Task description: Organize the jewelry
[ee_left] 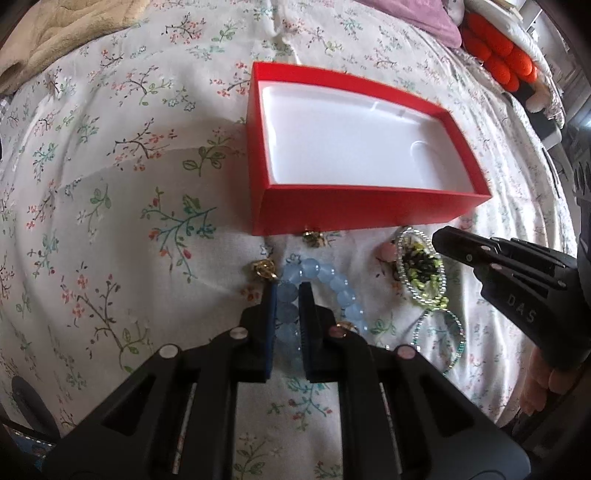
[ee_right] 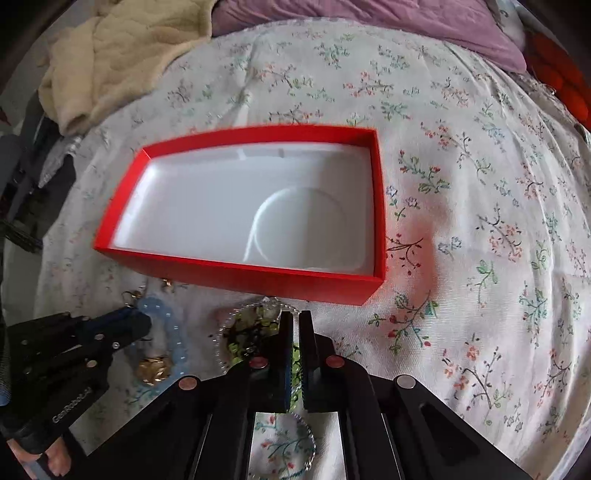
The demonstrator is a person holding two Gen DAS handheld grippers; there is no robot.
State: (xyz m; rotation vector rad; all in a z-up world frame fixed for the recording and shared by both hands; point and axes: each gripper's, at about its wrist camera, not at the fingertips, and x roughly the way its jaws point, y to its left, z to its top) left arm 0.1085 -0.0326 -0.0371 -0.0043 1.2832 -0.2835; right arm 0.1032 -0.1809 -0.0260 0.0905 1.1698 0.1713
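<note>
An open red box (ee_left: 369,216) with a bare white lining lies on the floral bedsheet; the right wrist view shows the red box (ee_right: 258,278) just beyond the jewelry. My left gripper (ee_left: 289,291) points down, shut on a pale blue bead bracelet (ee_left: 343,291) whose beads sit between the pads. My right gripper (ee_right: 295,318) is shut on a green beaded necklace (ee_right: 247,328), with green beads showing in the narrow slit between its fingers. Gold earrings (ee_left: 264,269) and a pink bead (ee_left: 386,253) lie beside them.
A beige blanket (ee_right: 122,48) and a purple cloth (ee_right: 369,14) are bunched at the far side of the bed. An orange object (ee_left: 498,55) sits at the far right. A person's fingers (ee_left: 546,387) hold the right gripper's handle.
</note>
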